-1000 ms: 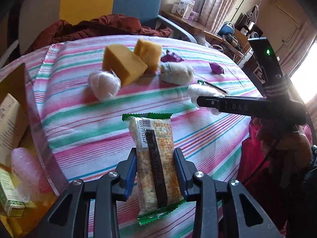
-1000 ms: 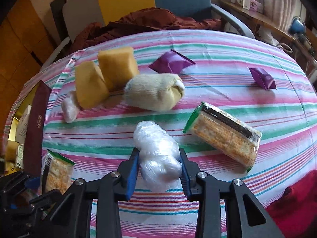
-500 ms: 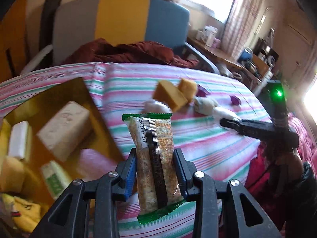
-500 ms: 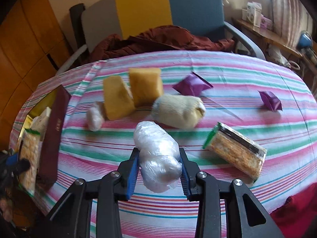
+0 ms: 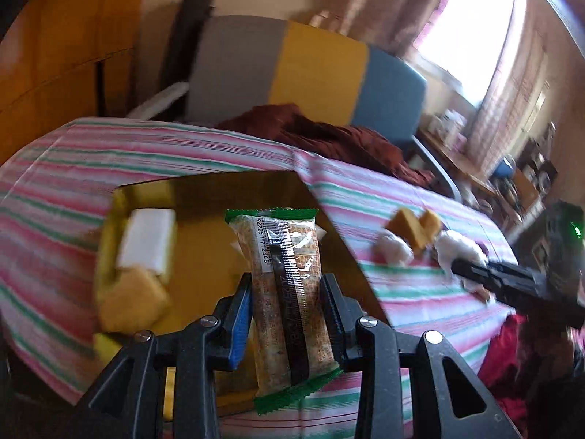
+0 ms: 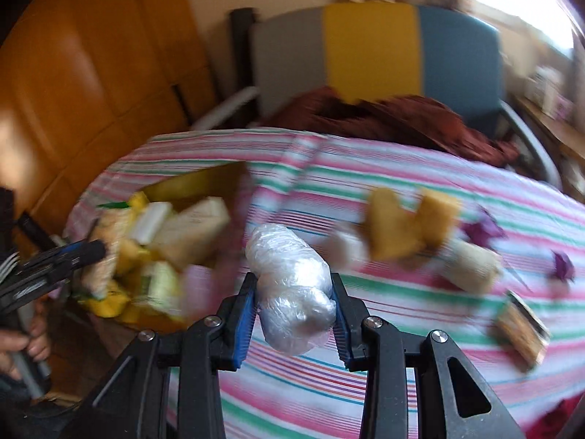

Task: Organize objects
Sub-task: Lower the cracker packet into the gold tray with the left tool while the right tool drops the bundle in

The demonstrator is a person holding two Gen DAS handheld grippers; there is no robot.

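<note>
My left gripper (image 5: pixel 287 292) is shut on a green-edged cracker packet (image 5: pixel 287 292) and holds it above the open yellow box (image 5: pixel 204 252), which lies on the striped table and holds a white block (image 5: pixel 146 241) and a yellow sponge (image 5: pixel 129 298). My right gripper (image 6: pixel 294 292) is shut on a clear plastic-wrapped bundle (image 6: pixel 290 285), held above the table to the right of the box (image 6: pixel 153 252). The left gripper also shows in the right wrist view (image 6: pixel 87 250), over the box's left side. The right gripper shows in the left wrist view (image 5: pixel 457 265), blurred.
On the table to the right lie two yellow sponges (image 6: pixel 406 226), a cream roll (image 6: pixel 471 265), a second cracker packet (image 6: pixel 523 323), purple wrappers (image 6: pixel 482 228) and a white bundle (image 5: pixel 393 248). A chair with a red cloth (image 5: pixel 321 135) stands behind the table.
Both grippers have swung left with their loads. The cracker packet is now over the yellow box, and the bundle has come closer to the box.
</note>
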